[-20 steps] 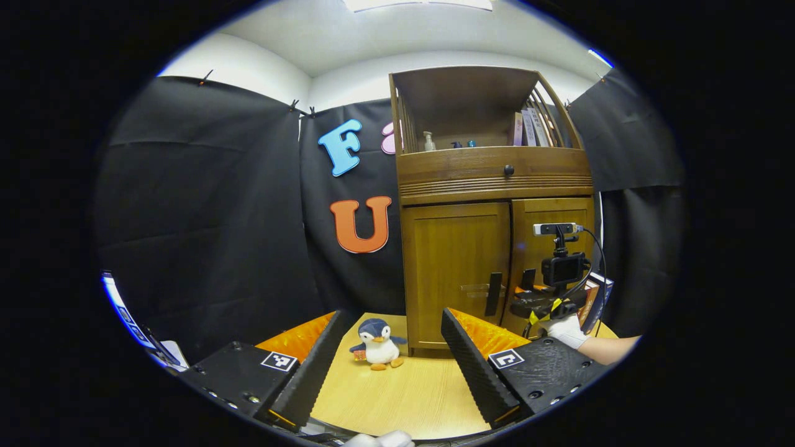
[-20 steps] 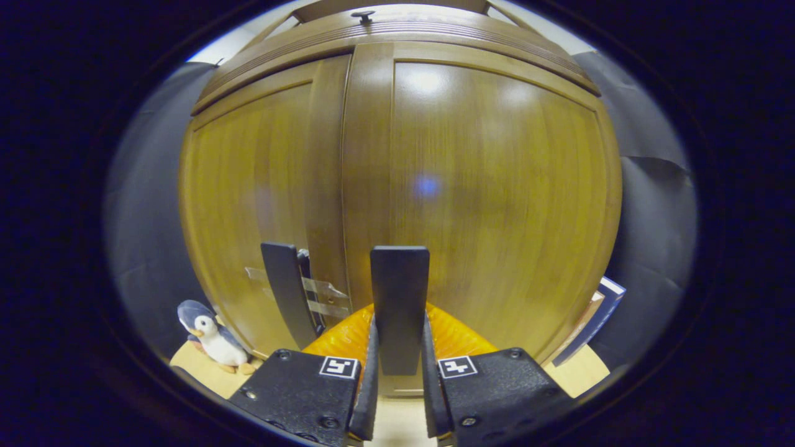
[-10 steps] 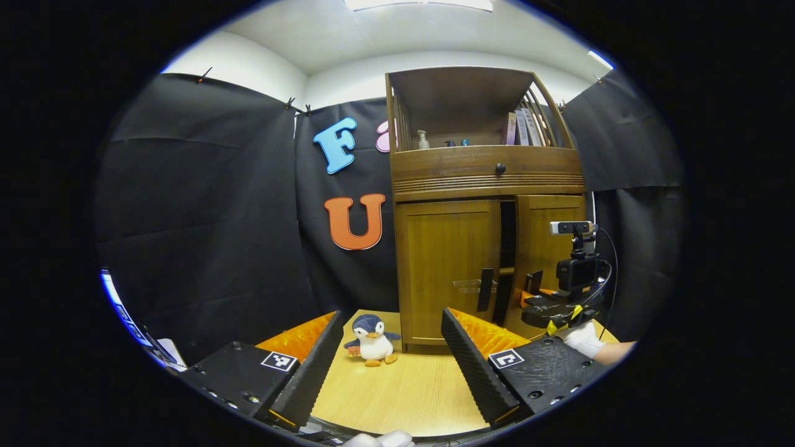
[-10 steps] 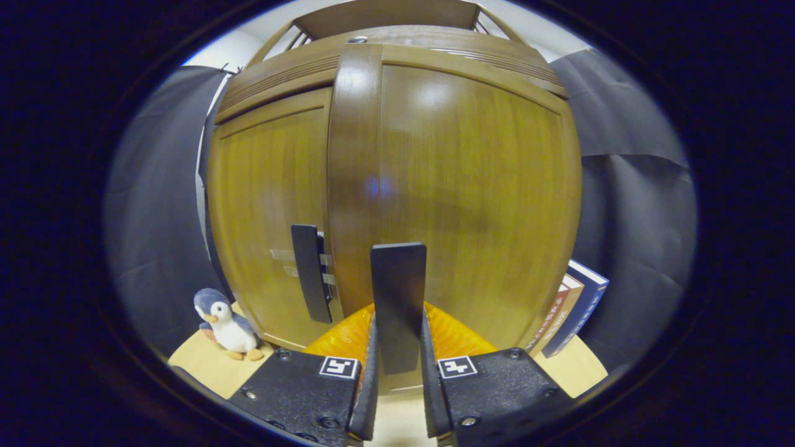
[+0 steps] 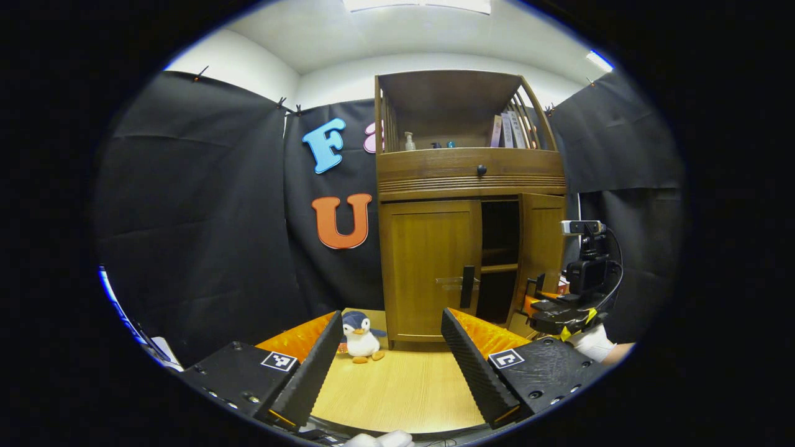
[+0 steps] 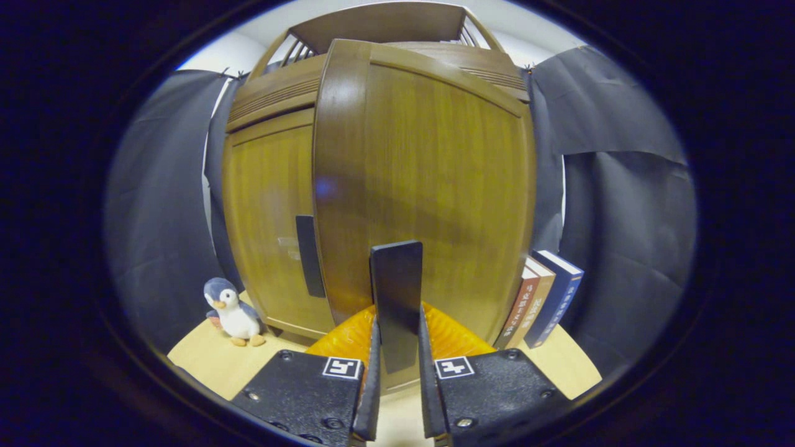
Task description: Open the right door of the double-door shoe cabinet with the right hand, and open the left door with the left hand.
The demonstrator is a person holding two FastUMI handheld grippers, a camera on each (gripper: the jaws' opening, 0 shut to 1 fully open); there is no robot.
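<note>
The wooden shoe cabinet stands on the table, seen from a distance in the left gripper view. Its left door is closed, with a dark upright handle. The right door is swung out, and a dark opening with a shelf shows behind it. My right gripper, held by a gloved hand, is at that door. In the right gripper view my right gripper is shut on the right door's handle. My left gripper hangs open over the table, well short of the cabinet.
A plush penguin sits on the wooden table left of the cabinet's foot. A few books lean beside the cabinet's right side. Bottles and books stand on the upper shelf. Black cloth walls surround the booth.
The right door has swung from closed to well open, pulled by my right gripper on its handle. My left gripper's view has shifted slightly; its fingers remain open.
</note>
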